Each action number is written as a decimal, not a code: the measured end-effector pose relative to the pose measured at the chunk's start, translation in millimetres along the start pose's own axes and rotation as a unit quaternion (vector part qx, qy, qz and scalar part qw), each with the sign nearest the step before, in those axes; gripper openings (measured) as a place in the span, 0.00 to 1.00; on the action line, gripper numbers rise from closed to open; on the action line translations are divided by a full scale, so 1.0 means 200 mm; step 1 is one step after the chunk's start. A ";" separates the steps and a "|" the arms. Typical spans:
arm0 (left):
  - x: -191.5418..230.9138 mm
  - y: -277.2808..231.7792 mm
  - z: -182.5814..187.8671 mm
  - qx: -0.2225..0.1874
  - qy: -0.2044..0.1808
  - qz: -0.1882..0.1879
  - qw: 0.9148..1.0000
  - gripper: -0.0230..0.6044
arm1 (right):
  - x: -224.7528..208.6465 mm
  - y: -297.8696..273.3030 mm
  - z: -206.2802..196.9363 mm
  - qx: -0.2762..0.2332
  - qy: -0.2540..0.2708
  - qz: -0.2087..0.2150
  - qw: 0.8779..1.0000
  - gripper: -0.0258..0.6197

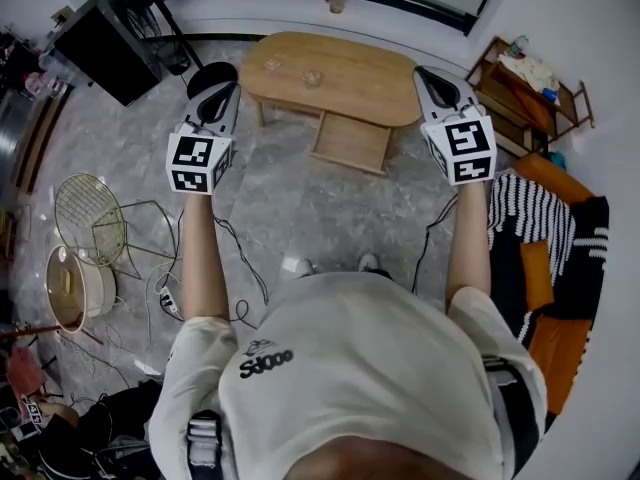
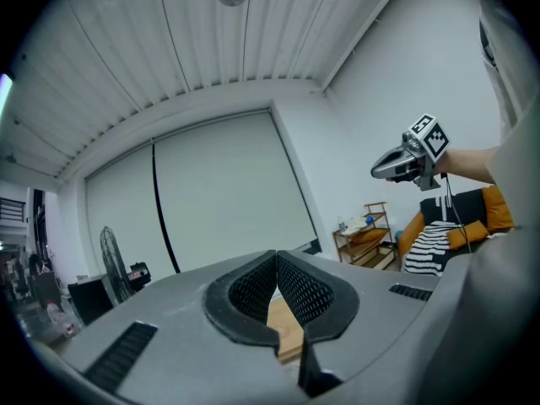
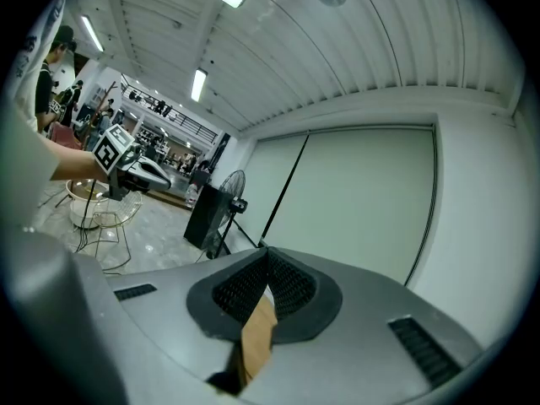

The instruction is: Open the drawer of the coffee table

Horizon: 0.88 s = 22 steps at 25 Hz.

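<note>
- The wooden coffee table (image 1: 330, 68) stands on the grey floor ahead of you, between your two raised arms.
- Its drawer (image 1: 350, 143) juts out from under the tabletop on your side, already open.
- Your left gripper (image 1: 210, 80) hangs off the table's left end, jaws pressed together on nothing.
- Your right gripper (image 1: 428, 76) hangs off the right end, jaws likewise closed and empty.
</note>
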State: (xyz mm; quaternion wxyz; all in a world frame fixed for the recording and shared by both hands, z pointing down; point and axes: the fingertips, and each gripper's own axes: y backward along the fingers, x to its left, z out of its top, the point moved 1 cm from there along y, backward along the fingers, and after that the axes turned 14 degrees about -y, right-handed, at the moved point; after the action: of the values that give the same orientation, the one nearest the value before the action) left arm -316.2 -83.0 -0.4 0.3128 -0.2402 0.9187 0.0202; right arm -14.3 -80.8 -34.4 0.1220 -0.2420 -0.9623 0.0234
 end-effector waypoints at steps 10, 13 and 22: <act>0.03 -0.02 -0.01 -0.009 -0.004 -0.001 1.000 0.07 | 0.03 -0.02 0.01 0.006 0.004 -0.004 1.000 0.05; 0.04 -0.04 -0.01 -0.004 -0.011 -0.002 1.000 0.07 | 0.01 -0.04 0.01 0.008 0.004 -0.009 1.000 0.05; -0.09 -0.06 0.01 -0.008 -0.004 -0.004 1.000 0.07 | 0.00 -0.01 -0.06 0.003 0.004 -0.009 1.000 0.05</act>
State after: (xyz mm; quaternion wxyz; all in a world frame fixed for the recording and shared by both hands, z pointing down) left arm -297.5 -85.6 9.8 0.3142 -0.2466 0.9163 0.0268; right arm -11.3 -82.6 -21.8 0.1266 -0.2328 -0.9640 0.0240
